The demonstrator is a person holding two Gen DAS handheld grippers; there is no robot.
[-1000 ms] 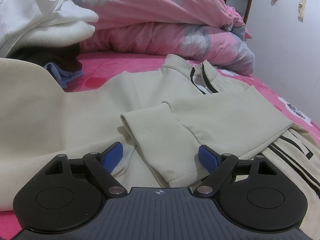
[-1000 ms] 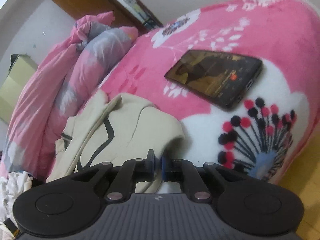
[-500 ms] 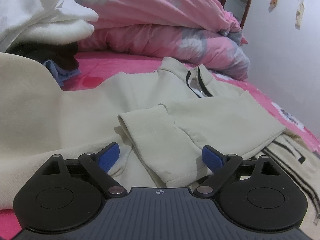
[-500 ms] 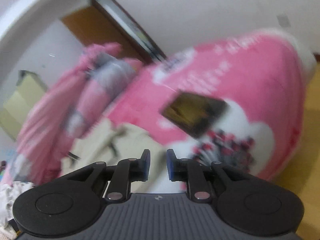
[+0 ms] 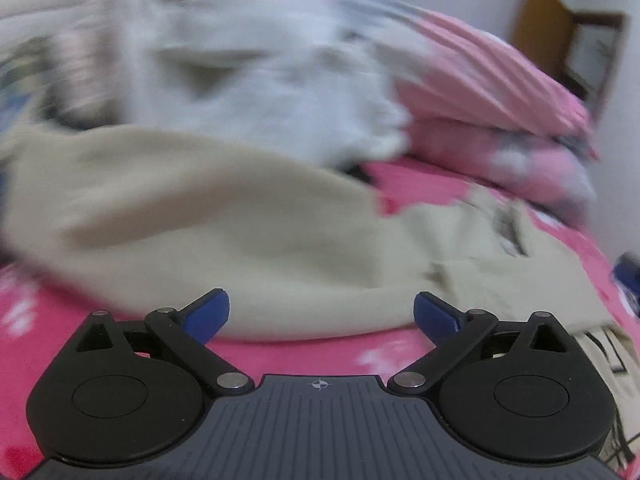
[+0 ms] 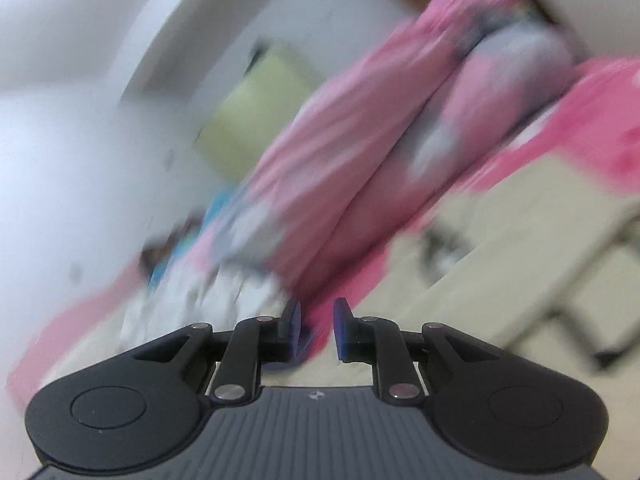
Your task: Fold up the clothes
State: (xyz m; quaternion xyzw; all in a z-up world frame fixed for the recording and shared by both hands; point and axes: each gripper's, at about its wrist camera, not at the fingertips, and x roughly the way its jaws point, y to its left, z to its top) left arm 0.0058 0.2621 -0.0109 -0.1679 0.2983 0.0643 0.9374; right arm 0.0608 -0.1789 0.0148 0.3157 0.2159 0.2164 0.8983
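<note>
Cream fleece zip-up jacket (image 5: pixel 248 240), soft and thick, lies spread across the pink flower-printed bed cover (image 5: pixel 280 350), its body filling the middle of my left wrist view and its zipped collar with dark trim (image 5: pixel 510 228) off to the right; in my right wrist view the same pale cloth (image 6: pixel 520 248) shows at the right, crossed by dark stripes. Behind it sits the rolled pink and grey quilt (image 5: pixel 500 120), and beside that a heap of white clothes (image 5: pixel 260 80), both badly blurred, so I will not trust their edges. My left tool (image 5: pixel 322 314) is released, its blue pads having just been spreading apart, with nothing between them; they hang just over the jacket's near hem, and I cannot tell whether they touch it. My right tool (image 6: pixel 316 330) stands parted only by a narrow gap, having just opened a little, and grasps nothing; it points toward the quilt and the white heap, not at the jacket. I judge the step in hand to be a fresh grip for the next fold, with the jacket still mostly open. To do it well I would steady both hands first, since everything is smeared, then bring the left pads down over one single layer at the hem, pinch only that edge, and open the right tool wider before reaching for the far side, so the fold comes over flat without dragging the bed cover.
</note>
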